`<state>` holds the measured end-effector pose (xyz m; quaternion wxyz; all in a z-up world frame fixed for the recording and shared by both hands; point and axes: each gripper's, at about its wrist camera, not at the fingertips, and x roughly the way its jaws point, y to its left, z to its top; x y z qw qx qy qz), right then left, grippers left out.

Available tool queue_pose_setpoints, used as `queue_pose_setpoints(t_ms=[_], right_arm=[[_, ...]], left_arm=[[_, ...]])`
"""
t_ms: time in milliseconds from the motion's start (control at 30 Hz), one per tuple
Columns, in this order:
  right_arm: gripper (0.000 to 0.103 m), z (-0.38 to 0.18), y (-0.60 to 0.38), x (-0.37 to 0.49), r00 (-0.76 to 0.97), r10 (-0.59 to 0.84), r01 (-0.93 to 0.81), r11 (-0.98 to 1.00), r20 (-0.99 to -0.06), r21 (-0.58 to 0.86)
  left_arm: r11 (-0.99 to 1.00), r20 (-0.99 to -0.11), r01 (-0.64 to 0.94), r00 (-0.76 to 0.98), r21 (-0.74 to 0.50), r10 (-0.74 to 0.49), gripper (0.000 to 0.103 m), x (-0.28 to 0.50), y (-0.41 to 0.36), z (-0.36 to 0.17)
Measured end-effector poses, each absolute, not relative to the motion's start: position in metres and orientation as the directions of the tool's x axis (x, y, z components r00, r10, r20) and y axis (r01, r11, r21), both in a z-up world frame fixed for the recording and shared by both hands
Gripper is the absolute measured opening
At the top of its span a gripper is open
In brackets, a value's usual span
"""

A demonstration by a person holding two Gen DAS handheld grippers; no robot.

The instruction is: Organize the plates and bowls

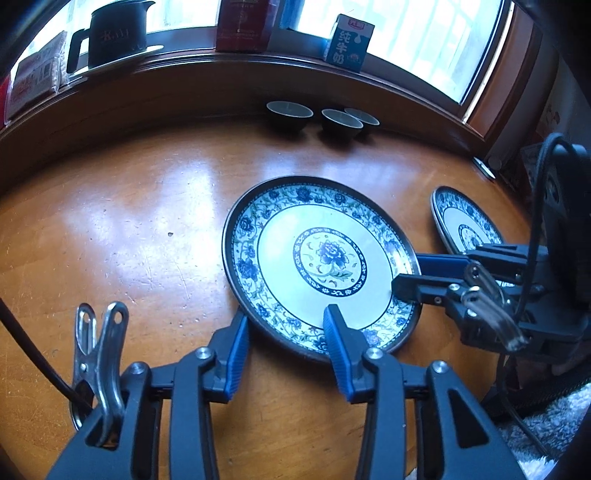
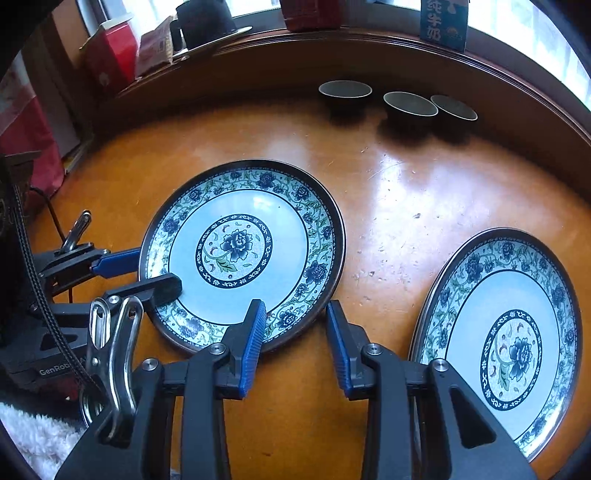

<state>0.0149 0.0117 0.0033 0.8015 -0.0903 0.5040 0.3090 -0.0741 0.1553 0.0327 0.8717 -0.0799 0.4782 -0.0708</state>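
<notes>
A blue-and-white flowered plate (image 1: 321, 258) (image 2: 242, 251) lies on the orange wooden table. My left gripper (image 1: 290, 325) (image 2: 147, 273) is open, its jaws straddling the plate's near-left rim. My right gripper (image 2: 295, 321) (image 1: 417, 273) is open, its jaws straddling the plate's rim on the other side. A second matching plate (image 2: 517, 332) (image 1: 461, 221) lies to the right. Three small dark bowls (image 1: 290, 112) (image 2: 345, 94) stand at the back of the table, two of them touching.
A raised wooden ledge (image 1: 184, 74) runs behind the table. On it stand a dark pitcher on a saucer (image 1: 114, 33), a red box (image 1: 243, 26) and a blue milk carton (image 1: 349, 42). White fluffy cloth (image 2: 33, 439) lies at the table's near edge.
</notes>
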Motion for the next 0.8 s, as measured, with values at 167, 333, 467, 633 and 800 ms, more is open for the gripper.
queue_pose_setpoints(t_ms=[167, 333, 467, 633, 800], right_arm=[[0.021, 0.012, 0.001, 0.018, 0.323, 0.449, -0.573, 0.793, -0.833, 0.205], [0.021, 0.029, -0.002, 0.011, 0.353, 0.437, -0.586, 0.793, -0.827, 0.169], [0.021, 0.052, -0.013, 0.002, 0.389, 0.424, -0.586, 0.799, -0.818, 0.135], [0.021, 0.063, -0.036, -0.004, 0.432, 0.374, -0.548, 0.831, -0.820, 0.090], [0.021, 0.061, -0.072, -0.003, 0.447, 0.338, -0.471, 0.876, -0.828, 0.103]], left_arm=[[0.980, -0.809, 0.033, 0.559, -0.198, -0.182, 0.034, -0.074, 0.161, 0.040], [0.986, -0.798, 0.049, 0.581, -0.162, -0.160, 0.033, -0.074, 0.155, 0.058], [0.980, -0.790, 0.085, 0.581, -0.179, -0.195, 0.030, -0.076, 0.148, 0.077], [0.970, -0.792, 0.160, 0.560, -0.183, -0.242, 0.030, -0.066, 0.122, 0.084], [0.951, -0.793, 0.247, 0.533, -0.185, -0.293, 0.030, -0.046, 0.088, 0.084]])
